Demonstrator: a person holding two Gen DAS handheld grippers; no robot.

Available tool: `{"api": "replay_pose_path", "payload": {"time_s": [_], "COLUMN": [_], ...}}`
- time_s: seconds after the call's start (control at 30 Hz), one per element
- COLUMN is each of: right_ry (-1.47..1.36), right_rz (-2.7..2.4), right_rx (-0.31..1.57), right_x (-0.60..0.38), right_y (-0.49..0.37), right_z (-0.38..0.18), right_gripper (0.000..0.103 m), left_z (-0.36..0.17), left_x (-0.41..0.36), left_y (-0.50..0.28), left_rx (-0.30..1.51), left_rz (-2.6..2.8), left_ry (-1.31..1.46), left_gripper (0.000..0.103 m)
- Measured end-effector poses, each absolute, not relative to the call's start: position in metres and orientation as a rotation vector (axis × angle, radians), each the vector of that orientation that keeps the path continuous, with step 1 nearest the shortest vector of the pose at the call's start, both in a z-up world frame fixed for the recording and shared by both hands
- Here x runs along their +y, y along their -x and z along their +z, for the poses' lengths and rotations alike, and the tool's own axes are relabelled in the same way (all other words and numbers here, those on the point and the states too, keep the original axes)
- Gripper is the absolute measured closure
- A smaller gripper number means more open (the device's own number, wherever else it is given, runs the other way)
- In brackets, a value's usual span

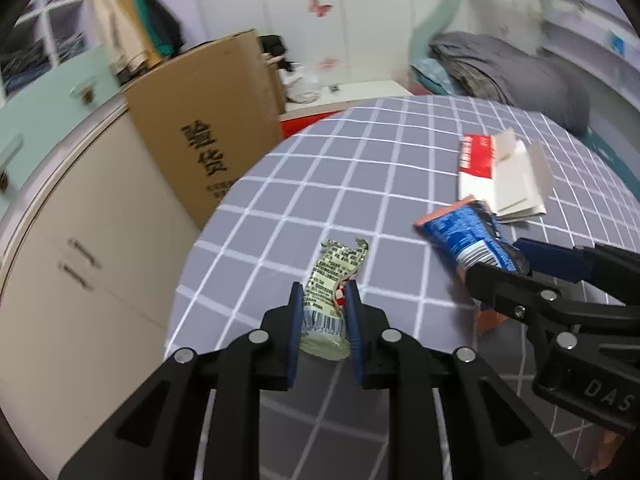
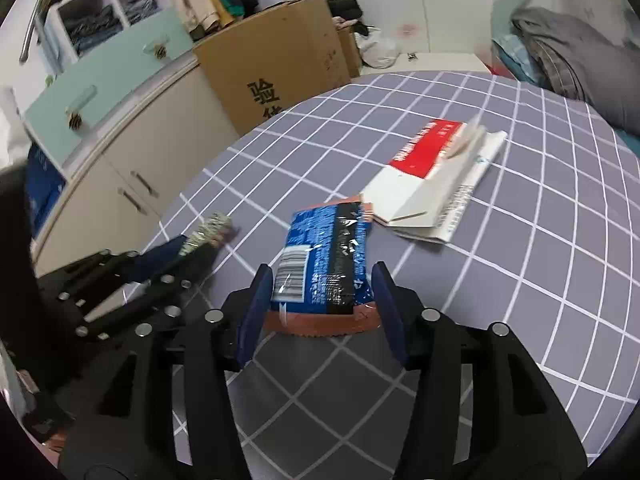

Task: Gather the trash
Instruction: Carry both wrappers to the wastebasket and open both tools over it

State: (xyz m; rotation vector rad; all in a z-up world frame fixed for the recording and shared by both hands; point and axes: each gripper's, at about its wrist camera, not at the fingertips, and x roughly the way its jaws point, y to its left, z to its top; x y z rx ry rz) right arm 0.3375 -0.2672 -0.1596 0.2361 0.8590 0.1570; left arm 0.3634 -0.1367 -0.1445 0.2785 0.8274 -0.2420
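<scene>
My left gripper (image 1: 325, 296) is shut on a crumpled pale-green wrapper (image 1: 334, 276) with a barcode, just above the grey checked table (image 1: 320, 184). My right gripper (image 2: 322, 280) is shut on a blue snack packet (image 2: 326, 258) with an orange-brown edge. The packet's far end lies by a flattened red-and-white carton (image 2: 432, 176). In the left wrist view the right gripper (image 1: 512, 260) enters from the right with the blue packet (image 1: 464, 236), and the carton (image 1: 500, 172) lies behind it. In the right wrist view the left gripper (image 2: 192, 246) is at the left with the green wrapper (image 2: 210, 228).
A tall cardboard box (image 1: 208, 120) stands against the table's far left edge. Cream cabinets (image 1: 80, 248) line the left side. Grey bedding (image 1: 512, 72) is piled beyond the table at the back right. The table edge curves close on the left.
</scene>
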Motion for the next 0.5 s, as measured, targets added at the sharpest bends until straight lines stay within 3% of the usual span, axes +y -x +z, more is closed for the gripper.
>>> {"api": "replay_pose_path", "payload": {"time_s": [0.17,0.5], "right_ry": [-0.153,-0.235], "right_rz": [0.171,0.292], "right_rx": [0.862,0.864], "right_x": [-0.254,-0.255], "right_y": [-0.338,-0.336], "right_z": [-0.160,-0.162], "right_gripper": [0.047,0.061], "left_z": [-0.139,-0.126], "left_x": [-0.113,-0.070], "left_y": [-0.353,-0.327], "left_rx": [0.811,0.776], "left_rz": [-0.181,-0.133], "left_ry": [-0.232,-0.146], "left_gripper": [0.083,0.083]}}
